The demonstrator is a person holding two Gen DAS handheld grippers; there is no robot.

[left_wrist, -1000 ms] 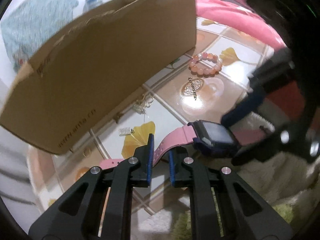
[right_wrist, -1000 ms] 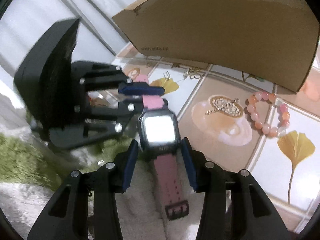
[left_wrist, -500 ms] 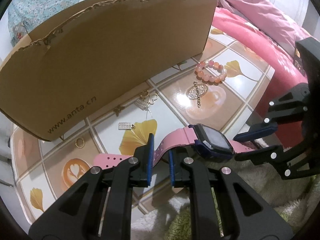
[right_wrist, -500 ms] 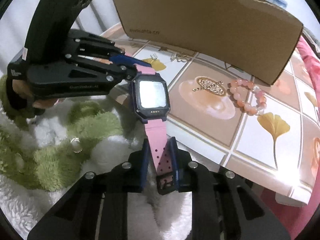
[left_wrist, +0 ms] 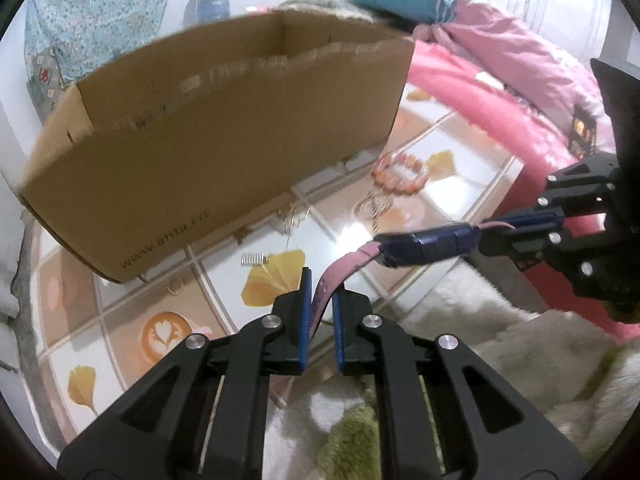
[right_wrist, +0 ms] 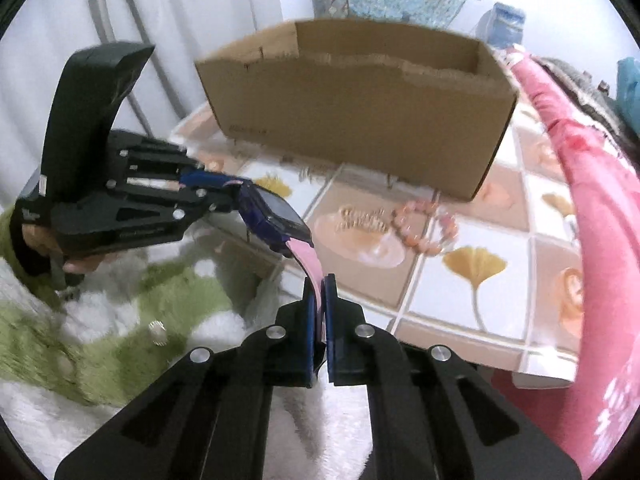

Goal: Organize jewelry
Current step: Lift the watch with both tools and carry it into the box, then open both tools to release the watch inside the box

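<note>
The watch [left_wrist: 430, 246] is suspended above the near edge of the tiled surface [left_wrist: 352, 288], stretched between both tools by its pink strap. The left hand-held gripper [left_wrist: 320, 300] has just closed further and clamps one strap end. The right hand-held gripper [right_wrist: 319, 300] has just closed and clamps the other strap end. A cardboard box [left_wrist: 224, 136] stands behind. A beaded bracelet [left_wrist: 400, 172] lies on the surface near the box.
</note>
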